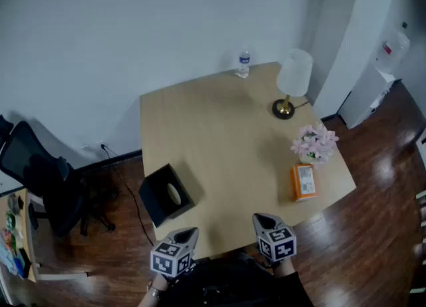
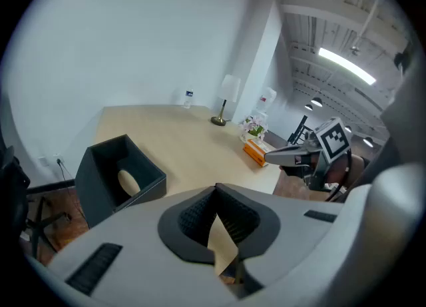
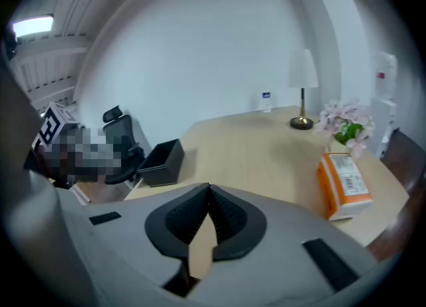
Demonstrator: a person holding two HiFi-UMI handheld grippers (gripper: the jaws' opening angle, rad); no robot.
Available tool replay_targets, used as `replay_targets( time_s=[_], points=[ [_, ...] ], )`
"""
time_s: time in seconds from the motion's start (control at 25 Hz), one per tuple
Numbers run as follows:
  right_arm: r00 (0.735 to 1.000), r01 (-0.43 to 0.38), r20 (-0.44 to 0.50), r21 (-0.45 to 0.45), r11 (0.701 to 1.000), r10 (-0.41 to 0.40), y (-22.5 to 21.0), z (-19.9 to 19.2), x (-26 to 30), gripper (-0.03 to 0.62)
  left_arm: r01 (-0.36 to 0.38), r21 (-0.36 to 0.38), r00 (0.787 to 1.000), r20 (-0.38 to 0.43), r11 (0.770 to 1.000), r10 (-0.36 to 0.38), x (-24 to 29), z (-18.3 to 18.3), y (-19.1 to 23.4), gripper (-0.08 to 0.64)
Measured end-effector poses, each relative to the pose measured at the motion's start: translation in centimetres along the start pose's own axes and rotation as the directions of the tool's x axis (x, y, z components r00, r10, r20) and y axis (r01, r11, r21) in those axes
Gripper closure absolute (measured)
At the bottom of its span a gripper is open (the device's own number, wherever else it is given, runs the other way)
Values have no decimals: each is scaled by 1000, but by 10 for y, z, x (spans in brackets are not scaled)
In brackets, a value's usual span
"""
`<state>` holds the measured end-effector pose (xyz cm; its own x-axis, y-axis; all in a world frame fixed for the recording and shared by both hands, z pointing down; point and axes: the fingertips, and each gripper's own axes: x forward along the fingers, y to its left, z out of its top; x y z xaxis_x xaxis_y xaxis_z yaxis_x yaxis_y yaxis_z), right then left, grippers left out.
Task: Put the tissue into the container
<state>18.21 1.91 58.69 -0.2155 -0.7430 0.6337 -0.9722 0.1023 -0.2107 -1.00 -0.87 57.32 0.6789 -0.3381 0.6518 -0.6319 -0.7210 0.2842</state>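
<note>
Tissue pack (image 1: 303,182): orange, set on the desk (image 1: 219,132), ahead and right of the right gripper (image 1: 261,220). Container (image 1: 166,194): black, placed just ahead-left of the left gripper (image 1: 189,234). Both grippers: jaws closed together, nothing held.

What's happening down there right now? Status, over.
Left gripper, right gripper shut, empty, at near edge of table. Orange tissue pack untouched, apart from black container. Nothing in the way.
</note>
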Motion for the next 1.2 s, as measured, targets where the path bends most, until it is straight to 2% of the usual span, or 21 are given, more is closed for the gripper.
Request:
replay_targets(
  time_s=[0.12,0.24,0.32,0.36,0.44,0.52,0.6,0.76,0.92,1.04,1.2],
  points=[
    [995,86,49,32,996,-87,-45,14,-6,564,-29,-5,1000,-6,1000,29,-5,2,4,557],
    [979,182,83,55,982,-186,-98,27,-13,375,-38,-3,999,-14,999,38,-3,4,2,557],
    [962,253,86,71,965,-259,-133,30,-15,230,-41,-3,999,-26,999,41,-1,4,0,557],
    [953,288,79,79,954,-294,-151,29,-14,177,-44,-3,998,-34,999,43,0,3,-1,557],
    [934,346,52,101,933,-352,-186,23,-10,111,-51,-6,997,-53,999,51,2,1,-3,557],
    [921,385,17,121,915,-389,-218,16,-4,71,-66,-9,995,-69,998,65,3,-1,-3,557],
    [916,400,-23,130,907,-401,-243,10,3,66,-85,-15,993,-81,996,83,4,-2,-3,557],
    [916,396,-118,106,912,-383,-270,-10,25,67,-123,-33,988,-100,992,119,5,-1,-6,557],
    [921,366,-173,88,926,-348,-276,-25,43,67,-165,-64,981,-116,984,157,3,0,-9,557],
    [915,365,-212,78,928,-343,-280,-39,50,67,-193,-82,975,-129,978,182,1,-4,-13,557],
    [917,360,-207,68,930,-340,-284,-42,52,75,-215,-107,971,-127,971,201,0,-11,-20,557]
  ],
)
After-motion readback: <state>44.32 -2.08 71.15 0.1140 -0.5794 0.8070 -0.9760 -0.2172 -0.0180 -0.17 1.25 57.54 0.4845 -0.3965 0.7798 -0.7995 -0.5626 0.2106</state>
